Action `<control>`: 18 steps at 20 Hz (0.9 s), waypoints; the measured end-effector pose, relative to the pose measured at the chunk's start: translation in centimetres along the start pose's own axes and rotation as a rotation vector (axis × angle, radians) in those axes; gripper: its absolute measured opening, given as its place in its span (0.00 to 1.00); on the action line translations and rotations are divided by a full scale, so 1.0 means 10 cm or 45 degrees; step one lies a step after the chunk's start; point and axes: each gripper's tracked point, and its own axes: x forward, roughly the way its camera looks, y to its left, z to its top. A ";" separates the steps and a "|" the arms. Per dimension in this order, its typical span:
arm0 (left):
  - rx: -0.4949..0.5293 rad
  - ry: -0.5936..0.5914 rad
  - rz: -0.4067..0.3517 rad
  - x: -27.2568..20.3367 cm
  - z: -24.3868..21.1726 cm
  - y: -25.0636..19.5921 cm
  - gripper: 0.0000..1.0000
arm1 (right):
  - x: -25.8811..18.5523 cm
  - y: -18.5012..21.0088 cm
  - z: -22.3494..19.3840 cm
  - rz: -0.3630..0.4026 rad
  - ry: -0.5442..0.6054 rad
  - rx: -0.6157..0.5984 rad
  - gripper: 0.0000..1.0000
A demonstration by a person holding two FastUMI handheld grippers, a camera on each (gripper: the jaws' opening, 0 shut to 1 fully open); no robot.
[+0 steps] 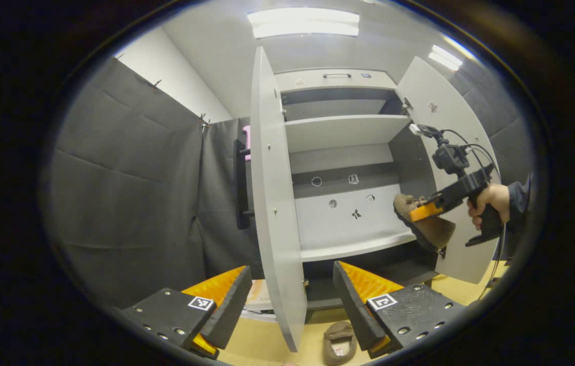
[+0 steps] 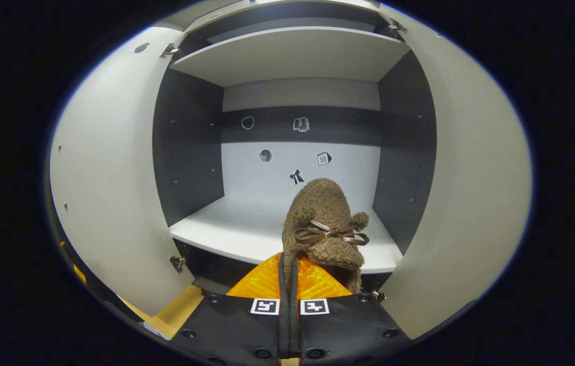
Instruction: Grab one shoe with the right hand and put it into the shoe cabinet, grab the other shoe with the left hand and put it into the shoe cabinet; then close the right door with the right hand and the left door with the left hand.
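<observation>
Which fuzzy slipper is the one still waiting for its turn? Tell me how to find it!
Look at the tall grey shoe cabinet with both doors swung open. Go down to the wooden floor in front of it, just right of the left door. There lies a brown fuzzy slipper, opening up; its twin, with a bow, is held up in the right gripper by the shelf.

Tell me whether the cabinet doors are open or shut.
Open. The left door and right door both swing outward, baring the shelves.
</observation>
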 end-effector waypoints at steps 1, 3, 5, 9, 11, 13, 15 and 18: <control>-0.002 0.004 -0.001 0.02 -0.02 -0.02 0.99 | 0.10 -0.05 0.08 -0.012 -0.004 -0.001 0.01; -0.008 0.016 -0.006 0.05 -0.05 -0.06 0.99 | 0.27 -0.12 0.23 -0.032 -0.013 -0.004 0.01; -0.011 0.025 -0.014 0.09 -0.07 -0.11 0.99 | 0.45 -0.19 0.35 -0.054 -0.014 -0.012 0.01; -0.010 0.039 -0.035 0.15 -0.11 -0.20 0.99 | 0.83 -0.41 0.45 -0.124 0.014 -0.008 0.01; -0.007 0.045 -0.037 0.17 -0.13 -0.23 0.99 | 1.01 -0.49 0.42 -0.143 0.062 0.012 0.01; -0.007 0.053 -0.035 0.18 -0.15 -0.25 0.99 | 1.18 -0.58 0.33 -0.162 0.118 0.025 0.01; -0.001 0.062 -0.031 0.19 -0.16 -0.25 0.99 | 1.33 -0.61 0.29 -0.169 0.149 0.032 0.01; 0.003 0.078 -0.029 0.21 -0.19 -0.27 0.99 | 1.46 -0.59 0.25 -0.159 0.191 0.023 0.05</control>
